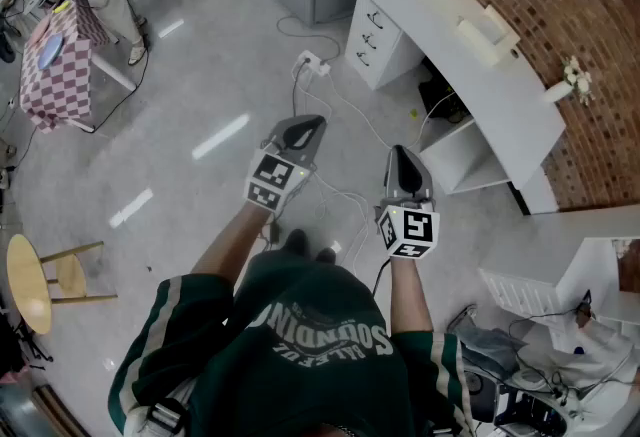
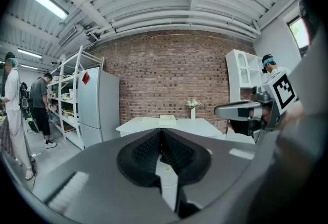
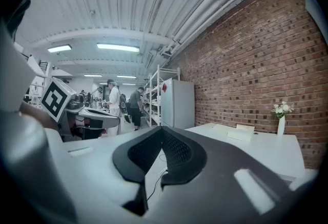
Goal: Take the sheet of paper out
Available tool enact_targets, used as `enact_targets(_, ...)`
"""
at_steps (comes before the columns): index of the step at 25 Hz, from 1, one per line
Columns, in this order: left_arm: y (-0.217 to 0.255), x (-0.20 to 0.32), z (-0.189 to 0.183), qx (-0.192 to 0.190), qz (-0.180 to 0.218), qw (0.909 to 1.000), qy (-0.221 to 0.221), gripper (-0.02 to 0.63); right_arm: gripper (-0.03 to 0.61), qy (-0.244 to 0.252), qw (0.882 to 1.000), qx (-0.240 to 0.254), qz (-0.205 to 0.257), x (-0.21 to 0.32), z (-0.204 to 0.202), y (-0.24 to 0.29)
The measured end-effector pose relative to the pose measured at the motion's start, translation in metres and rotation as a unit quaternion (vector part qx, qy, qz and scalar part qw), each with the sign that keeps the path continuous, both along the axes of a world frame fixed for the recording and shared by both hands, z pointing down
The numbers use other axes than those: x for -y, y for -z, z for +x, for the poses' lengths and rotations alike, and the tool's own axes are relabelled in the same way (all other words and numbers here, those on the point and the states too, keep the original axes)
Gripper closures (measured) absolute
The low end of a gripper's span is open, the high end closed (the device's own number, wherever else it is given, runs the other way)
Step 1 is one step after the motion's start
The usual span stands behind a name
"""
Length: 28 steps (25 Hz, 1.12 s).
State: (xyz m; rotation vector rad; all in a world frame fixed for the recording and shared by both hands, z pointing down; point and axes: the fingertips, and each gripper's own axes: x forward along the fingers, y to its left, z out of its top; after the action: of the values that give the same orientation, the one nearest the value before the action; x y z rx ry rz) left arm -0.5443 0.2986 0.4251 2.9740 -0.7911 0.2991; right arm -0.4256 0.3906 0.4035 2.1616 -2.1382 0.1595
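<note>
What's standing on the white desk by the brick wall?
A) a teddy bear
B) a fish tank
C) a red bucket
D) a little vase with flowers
D: a small white vase holding pale flowers stands upright on the white desk, just in front of the brick wall.

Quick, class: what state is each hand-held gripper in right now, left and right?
Left hand-held gripper: closed, holding nothing.
Right hand-held gripper: closed, holding nothing.
</note>
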Motion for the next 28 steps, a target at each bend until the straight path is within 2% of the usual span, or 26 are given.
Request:
enact_targets(14, 0.004, 0.003, -0.017, -0.011, 0.002, 0.9999, 0.003, 0.603, 0.578, 0.004, 1.000, -0.005, 0.001, 0.005, -0.016, 0.003)
enact_targets(28, -0.005, 0.027, -0.049, -0.011, -0.001, 0.9998, -0.018, 0.603, 0.578, -0.031, 0.999, -0.001, 0.019, 0.023, -0.048, 0.006)
